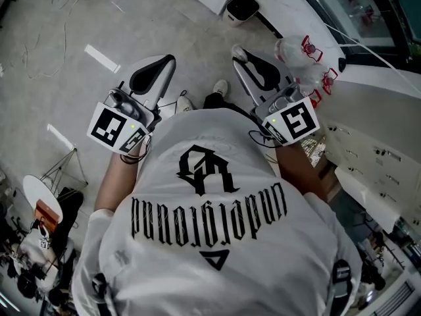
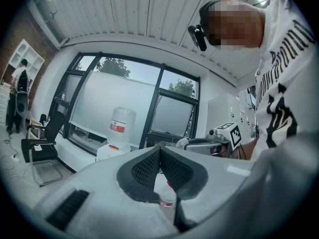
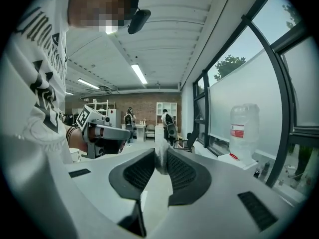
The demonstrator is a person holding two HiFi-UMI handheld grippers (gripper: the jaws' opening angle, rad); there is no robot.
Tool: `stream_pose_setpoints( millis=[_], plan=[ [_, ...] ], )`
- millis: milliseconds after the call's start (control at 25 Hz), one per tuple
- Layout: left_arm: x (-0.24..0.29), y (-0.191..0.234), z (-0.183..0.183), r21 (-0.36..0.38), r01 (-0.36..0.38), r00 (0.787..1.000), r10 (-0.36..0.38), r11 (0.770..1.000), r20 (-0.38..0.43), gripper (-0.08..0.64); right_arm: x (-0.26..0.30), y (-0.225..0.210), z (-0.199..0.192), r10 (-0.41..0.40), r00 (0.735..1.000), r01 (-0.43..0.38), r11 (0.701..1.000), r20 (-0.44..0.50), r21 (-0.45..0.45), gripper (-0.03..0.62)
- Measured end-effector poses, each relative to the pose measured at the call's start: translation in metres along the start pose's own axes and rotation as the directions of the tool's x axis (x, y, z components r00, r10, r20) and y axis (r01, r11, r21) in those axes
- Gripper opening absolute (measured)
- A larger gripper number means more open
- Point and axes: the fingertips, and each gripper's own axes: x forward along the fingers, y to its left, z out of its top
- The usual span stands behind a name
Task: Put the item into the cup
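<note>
Item (image 3: 161,158): small and pale, kind not clear, pinched between the jaw tips of the right hand-held gripper (image 1: 239,55) and held in the air over the grey floor (image 1: 59,18). Left hand-held gripper (image 2: 160,149): jaws closed tip to tip with nothing between them, held out level with the right one in front of the person's white T-shirt (image 1: 164,268). Clear water bottles (image 1: 299,56) with red handles: near the right hand-held gripper, on its outer side.

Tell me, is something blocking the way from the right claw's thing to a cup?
I cannot tell, because no cup shows in any view. The right claw pinches a small pale item and holds it up in the air. Nothing else touches it.
</note>
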Motion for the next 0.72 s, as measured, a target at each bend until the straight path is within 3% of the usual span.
stream_pose_setpoints(
  millis=[280, 720],
  plan=[
    [0.001, 0.032, 0.006, 0.004, -0.036, 0.999, 0.036, 0.999, 0.012, 0.015, 0.032, -0.023, 0.000, 0.013, 1.000, -0.013, 1.000, -0.004, -0.011, 0.080],
    [0.038, 0.086, 0.009, -0.007, -0.130, 0.992, 0.130, 0.991, 0.002, 0.015, 0.085, -0.079, -0.005, 0.106, 0.994, -0.106, 0.994, -0.009, -0.002, 0.080]
  ],
)
